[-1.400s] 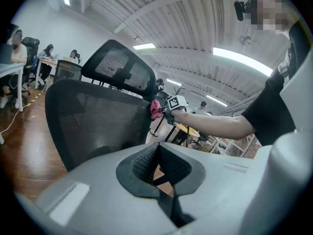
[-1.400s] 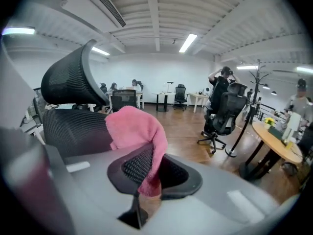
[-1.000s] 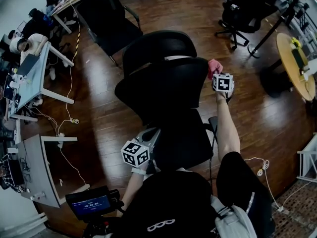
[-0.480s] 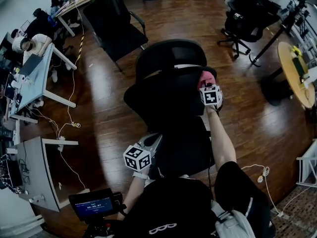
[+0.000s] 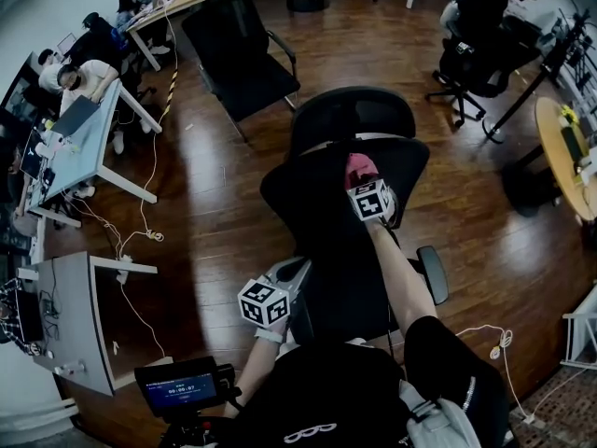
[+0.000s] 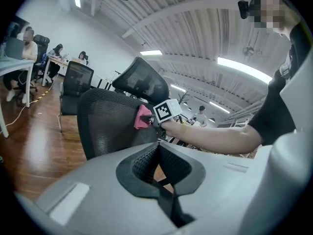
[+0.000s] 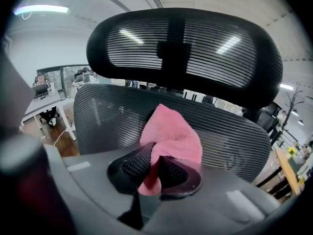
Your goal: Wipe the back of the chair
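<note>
The chair back (image 5: 308, 199), black mesh, is standing in the middle of the wooden floor (image 5: 215, 185), directly in front of the person, with its headrest (image 5: 354, 115) rising above it. At the far left, people (image 5: 89, 77) are sitting at desks (image 5: 79, 147). The left gripper (image 6: 157, 153) is hanging low beside the left edge of the seat (image 5: 350, 292). Its jaws are pressing together on nothing and pointing toward the chair back, apart from it. Further right, the right gripper (image 7: 155, 161) is clenching a pink cloth (image 7: 171, 133). The fabric is bunching up out of the jaws and lying against the mesh high on the chair back, just below the headrest. At the far right, another black office chair (image 5: 471, 40) is standing well apart, near a round wooden table (image 5: 560, 147).
</note>
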`<state>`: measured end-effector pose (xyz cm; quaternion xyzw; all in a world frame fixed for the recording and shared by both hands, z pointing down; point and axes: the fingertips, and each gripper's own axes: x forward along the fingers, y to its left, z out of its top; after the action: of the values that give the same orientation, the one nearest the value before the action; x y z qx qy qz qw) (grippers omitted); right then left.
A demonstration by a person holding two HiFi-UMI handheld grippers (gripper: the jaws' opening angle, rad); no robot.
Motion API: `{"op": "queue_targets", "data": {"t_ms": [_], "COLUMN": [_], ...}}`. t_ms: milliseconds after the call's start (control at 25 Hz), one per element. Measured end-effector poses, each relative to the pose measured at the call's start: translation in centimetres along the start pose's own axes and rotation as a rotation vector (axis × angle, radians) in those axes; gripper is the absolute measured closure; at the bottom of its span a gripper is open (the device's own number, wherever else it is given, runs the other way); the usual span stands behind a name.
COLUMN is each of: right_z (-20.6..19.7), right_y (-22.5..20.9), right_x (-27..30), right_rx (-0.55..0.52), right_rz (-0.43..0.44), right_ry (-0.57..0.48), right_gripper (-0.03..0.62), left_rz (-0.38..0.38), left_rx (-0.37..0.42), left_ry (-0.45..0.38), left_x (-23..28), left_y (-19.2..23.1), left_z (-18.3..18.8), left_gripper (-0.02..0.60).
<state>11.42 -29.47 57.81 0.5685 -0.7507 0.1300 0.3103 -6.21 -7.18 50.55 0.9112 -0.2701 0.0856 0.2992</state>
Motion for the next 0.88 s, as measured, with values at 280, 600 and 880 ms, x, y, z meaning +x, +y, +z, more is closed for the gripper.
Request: {"op": "queue_targets", "data": {"t_ms": [280,600,880], "right_z": [2.1,4.4,5.5], "right_y": [7.3,14.9,22.2], "right_x": [1.0,1.9,2.0], "right_rx": [-0.037,-0.112,-0.182], "right_rz": [0.079,0.176,0.303], "right_ry": [-0.017,-0.037,-0.053], "right_gripper": [0.557,0.557,0.557], "left_rz": [0.010,0.020,0.032], "left_rx": [-0.005,-0.011,-0.022], "left_ry": [-0.013,-0.030,-0.038], "left_x": [-2.6,-4.6,-6.2], "left_y": [1.4,2.8,3.7], "left_z": [-0.1,0.1,0.0], "left_gripper": [0.591,0.591,0.591]}}
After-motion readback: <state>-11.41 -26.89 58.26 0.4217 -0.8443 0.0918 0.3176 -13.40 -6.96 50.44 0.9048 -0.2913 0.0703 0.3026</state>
